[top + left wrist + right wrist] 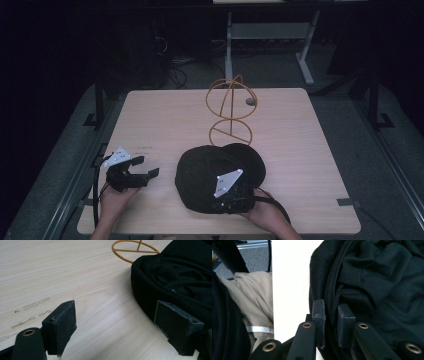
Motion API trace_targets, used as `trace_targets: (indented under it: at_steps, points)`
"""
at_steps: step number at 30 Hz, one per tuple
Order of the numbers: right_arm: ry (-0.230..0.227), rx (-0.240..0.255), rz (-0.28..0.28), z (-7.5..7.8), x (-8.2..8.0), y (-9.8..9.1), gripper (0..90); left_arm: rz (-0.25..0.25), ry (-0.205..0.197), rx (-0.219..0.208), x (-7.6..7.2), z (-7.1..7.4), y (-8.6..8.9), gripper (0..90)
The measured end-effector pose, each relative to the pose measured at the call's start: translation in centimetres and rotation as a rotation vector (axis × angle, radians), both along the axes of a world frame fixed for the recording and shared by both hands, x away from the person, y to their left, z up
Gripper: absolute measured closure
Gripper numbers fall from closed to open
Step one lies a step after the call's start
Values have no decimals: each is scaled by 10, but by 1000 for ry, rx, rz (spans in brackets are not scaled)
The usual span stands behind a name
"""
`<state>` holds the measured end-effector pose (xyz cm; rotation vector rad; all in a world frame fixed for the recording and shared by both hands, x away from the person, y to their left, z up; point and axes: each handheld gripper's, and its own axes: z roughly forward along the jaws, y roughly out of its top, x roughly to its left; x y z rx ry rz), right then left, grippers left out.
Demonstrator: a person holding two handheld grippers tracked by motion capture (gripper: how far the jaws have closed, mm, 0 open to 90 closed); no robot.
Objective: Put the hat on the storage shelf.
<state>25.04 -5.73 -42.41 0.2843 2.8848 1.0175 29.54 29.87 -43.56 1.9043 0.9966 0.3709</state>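
Note:
A black cap (210, 172) lies crown down on the light wooden table (165, 115), near its front edge. My right gripper (222, 204) sits at the cap's near rim. In the right gripper view it (332, 315) is shut on the rim of the cap (382, 285), with the fabric edge pinched between the two pads. My left gripper (146, 166) rests low at the table's front left, open and apart from the cap. In the left gripper view it (117, 322) holds nothing, and the cap (180, 277) lies just past its right pad.
An orange wire stand (231, 107) rises behind the cap, and its round base (135, 248) rests on the table. A small grey object (250, 101) lies by it. The table's front edge and the person's beige trousers (254, 295) are beside the right gripper.

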Motion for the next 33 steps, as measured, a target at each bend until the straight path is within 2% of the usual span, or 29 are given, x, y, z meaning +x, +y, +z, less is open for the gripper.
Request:
trace_targets:
  at_steps: [8,15,16,21,25,26,27,29,33]
  points:
    - [4,39,9,8,1,-4,802,-2,0,-7,0,0,-1,173]
    - [26,126,-8,23,5,-15,802,-13,7,-20,0,1,-3,173]
    - [26,126,-8,23,5,-15,802,-18,6,-21,0,1,-3,173]
    - [64,231,-33,38,11,-27,802,-46,-1,-29,-2,3,-11,173]
    - [67,262,-48,47,13,-33,801,-70,-4,-34,-4,4,-16,173]
    - [68,289,-51,53,15,-37,801,-76,-4,-40,-4,4,-18,173]
    - [68,289,-51,53,15,-37,801,-83,-7,-39,-5,5,-19,173]
    - [66,321,-53,60,18,-40,801,-112,-15,-55,-7,7,-26,172]
    - [69,342,-60,67,20,-42,801,-150,-30,-67,-11,10,-34,172]
